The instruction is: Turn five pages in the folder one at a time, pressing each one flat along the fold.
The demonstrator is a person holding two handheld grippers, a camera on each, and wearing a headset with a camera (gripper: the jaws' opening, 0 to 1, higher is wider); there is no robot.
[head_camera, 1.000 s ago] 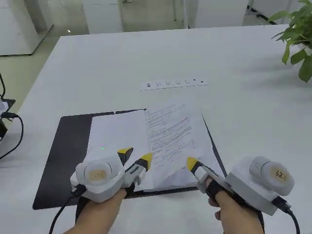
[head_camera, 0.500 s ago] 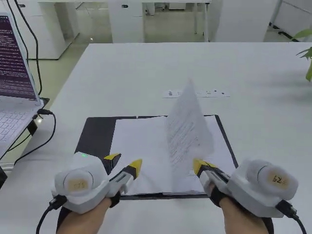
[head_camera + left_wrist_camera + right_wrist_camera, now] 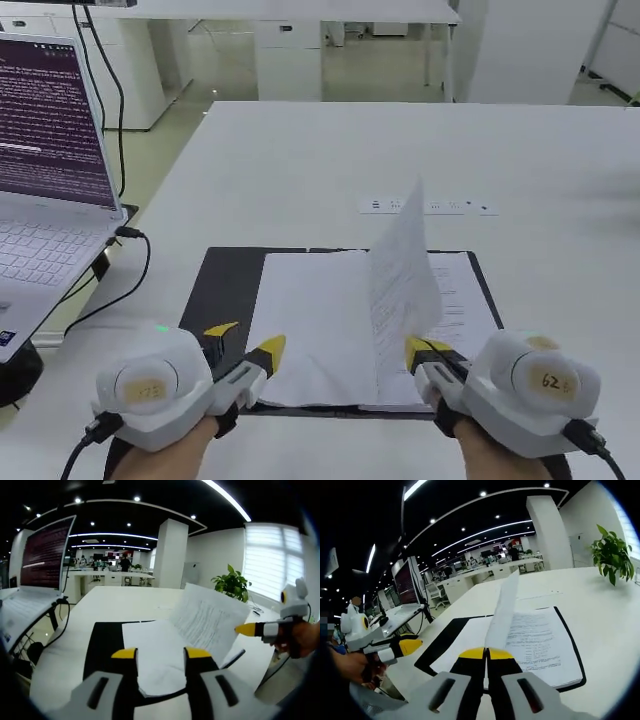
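Where the right fingers [image 3: 472, 653] meet, the page [image 3: 502, 605] stands pinched.

Print on the page [image 3: 403, 272] illegibly small

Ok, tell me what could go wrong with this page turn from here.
1. The right gripper is shut on the bottom edge of the page, which stands near upright. A pull away from the fold could crease or tear it.
2. If that pinch slips, the page could drop back to the right.
3. The left gripper is open over the folder and seems not to press it, so the folder might slide.
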